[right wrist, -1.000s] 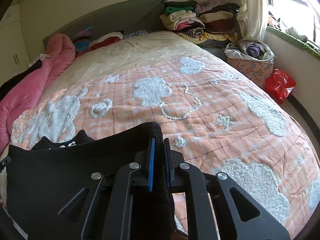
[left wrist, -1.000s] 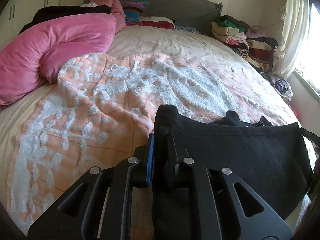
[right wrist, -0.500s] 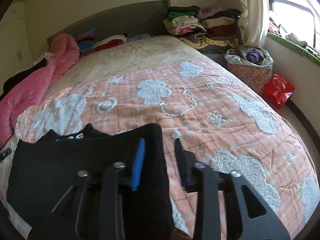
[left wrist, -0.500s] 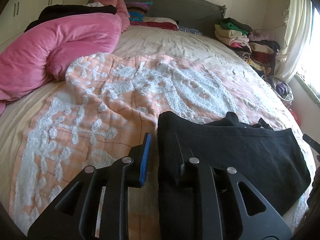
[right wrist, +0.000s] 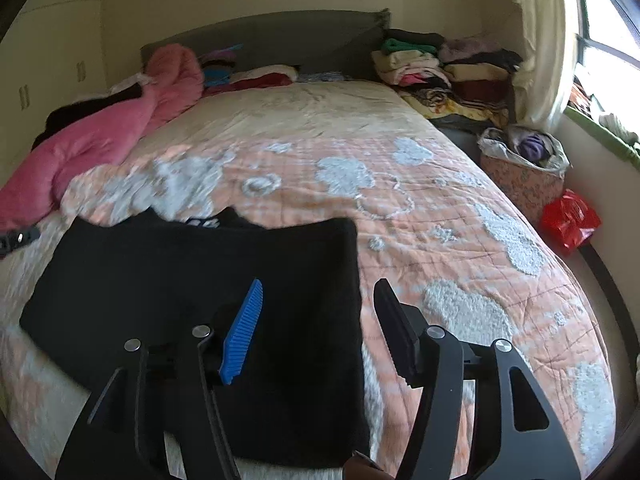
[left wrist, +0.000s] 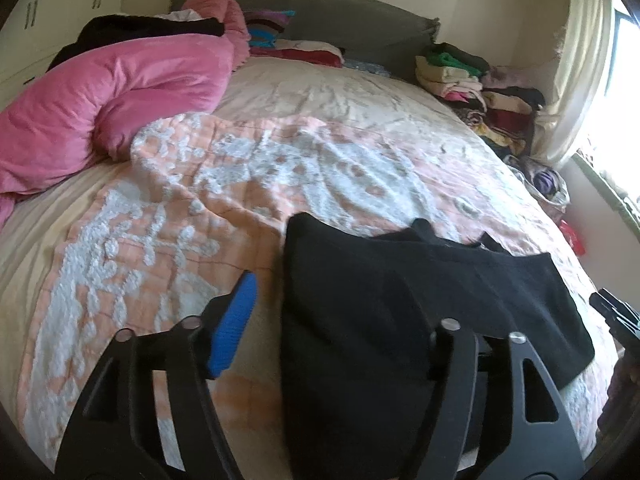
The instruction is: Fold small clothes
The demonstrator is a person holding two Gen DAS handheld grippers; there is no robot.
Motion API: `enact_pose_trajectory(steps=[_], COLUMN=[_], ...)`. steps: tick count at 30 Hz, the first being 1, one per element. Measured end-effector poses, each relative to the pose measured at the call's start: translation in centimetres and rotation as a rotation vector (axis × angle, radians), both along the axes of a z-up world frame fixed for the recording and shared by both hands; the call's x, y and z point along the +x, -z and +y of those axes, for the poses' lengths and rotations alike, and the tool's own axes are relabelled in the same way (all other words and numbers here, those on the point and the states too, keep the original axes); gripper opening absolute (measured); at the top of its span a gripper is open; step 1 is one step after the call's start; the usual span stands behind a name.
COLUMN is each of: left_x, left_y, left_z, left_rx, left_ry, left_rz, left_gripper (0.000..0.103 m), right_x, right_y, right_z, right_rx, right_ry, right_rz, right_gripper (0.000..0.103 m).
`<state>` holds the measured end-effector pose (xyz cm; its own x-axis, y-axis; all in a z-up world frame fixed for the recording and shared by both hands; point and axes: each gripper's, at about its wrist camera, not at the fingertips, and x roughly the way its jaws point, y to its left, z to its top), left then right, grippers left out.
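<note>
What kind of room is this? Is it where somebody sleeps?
Yes, it looks like a bedroom. There is a big bed with a grey headboard, a pink duvet bunched at its side, and piles of folded clothes stacked by the window.

Black garment [left wrist: 400, 300] [right wrist: 192, 276] — folded, flat on peach-and-white quilt at near edge — white print peeking at far edge.

black two-finger grippers [right wrist: 318, 330] (silver screws at the joints), one blue ribbed pad [right wrist: 242, 334] each.
</note>
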<state>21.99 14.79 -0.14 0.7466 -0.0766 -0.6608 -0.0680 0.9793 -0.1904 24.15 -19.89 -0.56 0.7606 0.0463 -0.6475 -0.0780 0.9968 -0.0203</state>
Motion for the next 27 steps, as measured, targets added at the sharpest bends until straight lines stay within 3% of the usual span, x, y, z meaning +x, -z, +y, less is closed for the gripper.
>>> enact_pose_trajectory(steps=[4,8,21,27], left_x=[-1.0,-1.9,-3.9,-4.1], left_y=[0.4,1.1,5.0,5.8], left_z=[-1.3,-2.6,-4.8,-4.7], left_rx=[0.014,0.035,0.040,0.033], left_ry=[0.026,0.055,0.105,0.096], left_rz=[0.020,0.051,0.200,0.219], left_gripper=[0.072,0.077,0.077,0.078], right_x=[-1.5,-2.6,-3.7,-4.0], right_y=[0.4,1.2,3.4,4.8], right_z=[0.8,1.5,2.1,1.3], right_rx=[-0.013,-0.014,0.018,0.026], right_ry=[-0.051,-0.089,-0.092,-0.071], right_rz=[0.024,0.062,0.175,0.222], right_gripper=[0.063,0.064,0.064,0.065])
